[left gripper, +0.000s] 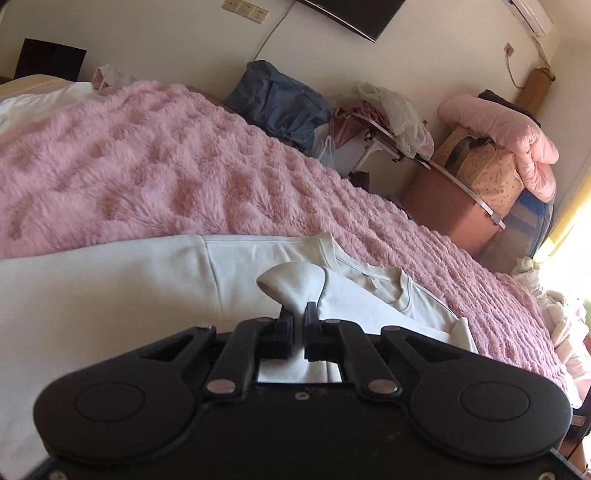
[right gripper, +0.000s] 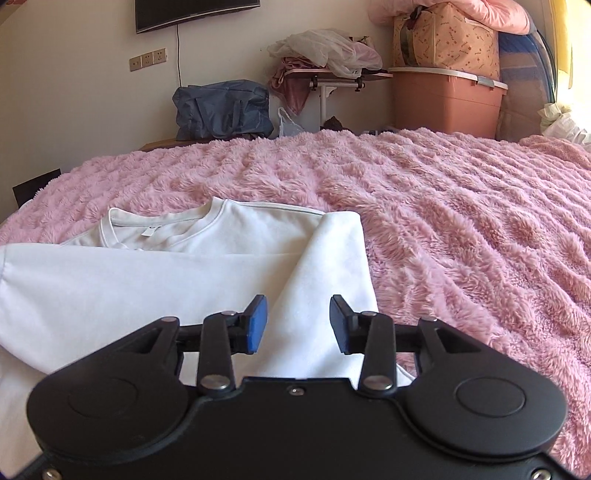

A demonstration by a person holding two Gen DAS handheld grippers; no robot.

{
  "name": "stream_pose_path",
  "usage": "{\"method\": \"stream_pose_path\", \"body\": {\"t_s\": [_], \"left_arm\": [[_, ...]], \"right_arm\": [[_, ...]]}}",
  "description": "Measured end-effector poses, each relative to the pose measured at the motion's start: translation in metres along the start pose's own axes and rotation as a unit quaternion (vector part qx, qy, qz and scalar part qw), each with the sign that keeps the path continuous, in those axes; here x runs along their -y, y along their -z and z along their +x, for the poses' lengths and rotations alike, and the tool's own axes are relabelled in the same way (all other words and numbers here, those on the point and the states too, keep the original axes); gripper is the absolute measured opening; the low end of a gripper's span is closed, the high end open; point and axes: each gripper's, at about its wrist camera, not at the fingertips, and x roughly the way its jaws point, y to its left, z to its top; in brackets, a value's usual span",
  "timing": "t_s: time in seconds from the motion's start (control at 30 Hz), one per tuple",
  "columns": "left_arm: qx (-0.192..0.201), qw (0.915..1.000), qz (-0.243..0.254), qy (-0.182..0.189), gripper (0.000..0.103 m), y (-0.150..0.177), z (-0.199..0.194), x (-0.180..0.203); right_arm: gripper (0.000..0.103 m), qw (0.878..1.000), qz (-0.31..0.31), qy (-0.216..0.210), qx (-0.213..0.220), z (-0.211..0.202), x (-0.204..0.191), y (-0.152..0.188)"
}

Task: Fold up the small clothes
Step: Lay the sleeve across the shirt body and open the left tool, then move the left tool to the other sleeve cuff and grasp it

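Observation:
A white T-shirt (right gripper: pixel 155 273) lies on the pink fluffy blanket (right gripper: pixel 443 206), neckline and label toward the far side, its right side folded inward. My right gripper (right gripper: pixel 298 319) is open and empty just above the folded part. In the left wrist view my left gripper (left gripper: pixel 298 314) is shut on a bunched fold of the white T-shirt (left gripper: pixel 110 280), which sticks up between the fingers. The neckline shows to the right of that fold.
The blanket (left gripper: pixel 147 155) covers the whole bed. Beyond the bed stand a blue bag (right gripper: pixel 225 109), a small folding table with clothes (right gripper: pixel 332 70), a pink storage bin (right gripper: pixel 447 99) and stacked bedding. A TV hangs on the wall (right gripper: pixel 192 13).

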Motion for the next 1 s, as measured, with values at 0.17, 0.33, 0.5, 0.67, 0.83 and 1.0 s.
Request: {"method": "stream_pose_path", "body": {"t_s": [0.17,0.33,0.5,0.67,0.83,1.0], "left_arm": [[-0.056,0.9955,-0.048,-0.059,0.002,0.026,0.015,-0.025],[-0.026,0.9939,-0.062,-0.087,0.003,0.04,0.003,-0.02],[-0.039,0.9923,-0.023,-0.116,0.004,0.044,0.012,-0.012],[-0.043,0.9924,-0.069,-0.092,0.022,0.03,-0.001,-0.026],[-0.002,0.9927,-0.079,-0.091,0.037,0.011,-0.07,-0.033],[0.045,0.9799,-0.116,-0.156,0.049,0.011,-0.166,-0.063]], "right_arm": [[0.042,1.0,-0.008,0.012,-0.021,0.013,-0.004,0.008],[0.043,0.999,0.005,0.029,-0.043,0.021,-0.001,0.015],[0.045,0.998,0.006,0.037,-0.059,0.027,0.004,0.021],[0.046,0.997,0.012,0.043,-0.066,0.029,0.003,0.025],[0.048,0.998,0.015,0.031,-0.053,0.009,-0.016,0.012],[0.055,0.999,-0.019,-0.04,-0.028,-0.023,-0.068,0.002]]}}
